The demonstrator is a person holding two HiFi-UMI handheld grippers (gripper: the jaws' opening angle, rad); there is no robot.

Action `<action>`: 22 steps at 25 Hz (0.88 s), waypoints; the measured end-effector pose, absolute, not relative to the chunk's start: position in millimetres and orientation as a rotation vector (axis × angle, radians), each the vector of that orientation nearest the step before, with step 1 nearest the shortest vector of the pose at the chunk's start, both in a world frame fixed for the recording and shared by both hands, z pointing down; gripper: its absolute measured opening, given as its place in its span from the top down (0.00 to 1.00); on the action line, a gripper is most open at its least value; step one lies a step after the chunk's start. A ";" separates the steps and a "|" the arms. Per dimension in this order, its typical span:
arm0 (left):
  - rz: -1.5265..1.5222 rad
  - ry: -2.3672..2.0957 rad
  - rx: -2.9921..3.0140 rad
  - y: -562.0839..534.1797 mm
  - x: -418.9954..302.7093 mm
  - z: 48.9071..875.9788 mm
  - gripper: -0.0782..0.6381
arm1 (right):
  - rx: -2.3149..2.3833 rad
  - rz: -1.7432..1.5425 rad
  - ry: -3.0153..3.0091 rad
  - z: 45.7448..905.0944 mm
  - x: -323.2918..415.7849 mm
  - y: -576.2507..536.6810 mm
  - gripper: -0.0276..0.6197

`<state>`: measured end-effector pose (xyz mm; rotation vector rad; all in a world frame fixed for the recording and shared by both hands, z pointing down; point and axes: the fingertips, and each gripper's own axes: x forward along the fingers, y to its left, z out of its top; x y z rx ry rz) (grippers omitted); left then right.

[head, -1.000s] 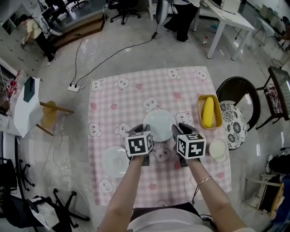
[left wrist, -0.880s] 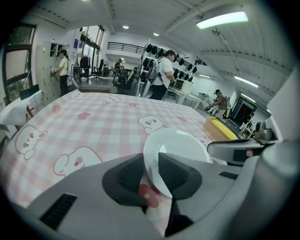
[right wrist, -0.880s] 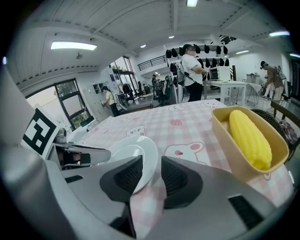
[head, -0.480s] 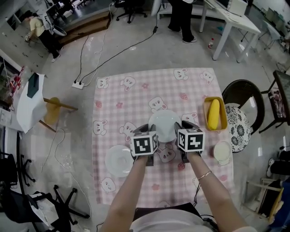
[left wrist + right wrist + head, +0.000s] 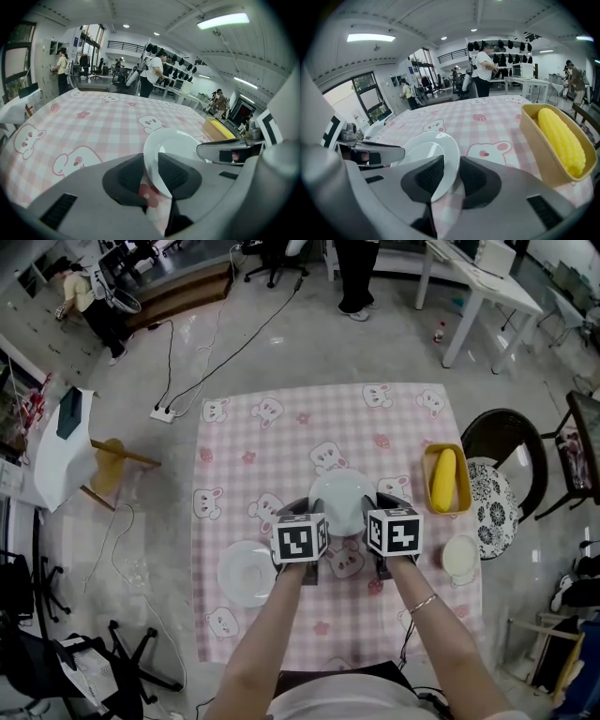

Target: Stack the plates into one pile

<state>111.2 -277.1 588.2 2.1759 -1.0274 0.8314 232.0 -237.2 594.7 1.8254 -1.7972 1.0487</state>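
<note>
Head view: we see a glossy, round white plate (image 5: 342, 495) on the pink checked cloth (image 5: 281, 437). Our left gripper (image 5: 151, 174) pinches its left rim. Our right gripper (image 5: 451, 174), its jaws just closing, clamps its right rim.

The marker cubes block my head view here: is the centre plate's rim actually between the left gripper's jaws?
Observer: Yes. The left gripper view shows the white plate with its rim between the pads of the left gripper, both pressing on it.
Operator: And the right one?
Observer: The right gripper has just been closing its jaws; the plate's opposite rim sits between them, pads touching it.
</note>
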 end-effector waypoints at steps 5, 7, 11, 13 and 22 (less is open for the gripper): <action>0.818 -1.007 2.189 -271.2 110.4 583.3 0.74 | 1.878 1.094 -1.813 589.4 233.8 -231.9 0.81; 0.822 -1.015 2.209 -266.9 110.0 579.7 0.74 | 1.899 1.098 -1.815 586.4 234.6 -228.7 0.81; 0.812 -1.035 2.239 -260.2 104.9 569.2 0.76 | 1.928 1.070 -1.823 575.4 232.0 -222.3 0.83; 0.795 -1.043 2.249 -255.6 99.8 561.5 0.77 | 1.936 1.060 -1.835 567.6 228.0 -217.0 0.83; 0.727 -1.098 2.264 -228.8 59.6 530.6 0.78 | 1.936 1.002 -1.917 530.9 189.7 -191.8 0.85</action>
